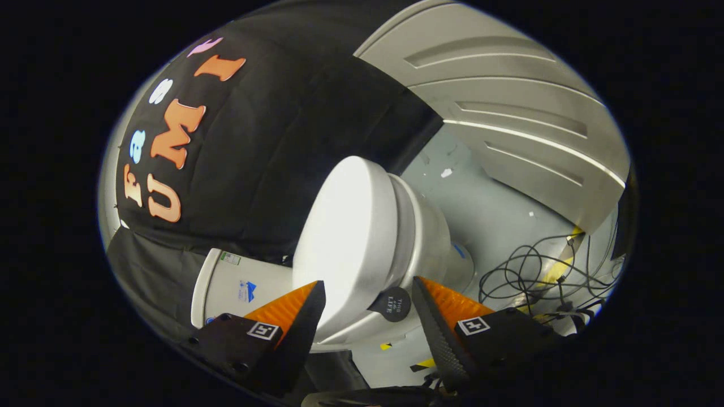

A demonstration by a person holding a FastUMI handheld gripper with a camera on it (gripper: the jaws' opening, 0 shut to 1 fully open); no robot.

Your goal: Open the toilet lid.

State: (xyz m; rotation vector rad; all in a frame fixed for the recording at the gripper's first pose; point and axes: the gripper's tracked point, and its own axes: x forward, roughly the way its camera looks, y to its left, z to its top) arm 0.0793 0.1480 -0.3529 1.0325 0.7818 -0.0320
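Right now your gripper [367,294] stands wide open, holding nothing, its fingers straddling the front edge of the toilet lid [345,243], which is down on the bowl [424,232]. You're on the approach; next, catch that edge and lift.

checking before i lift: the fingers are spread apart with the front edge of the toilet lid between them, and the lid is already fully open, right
Not quite. In the gripper view the toilet lid is down on the seat, not open. The rest holds: the gripper has its fingers spread, with the lid's front edge and its round black tab between them.
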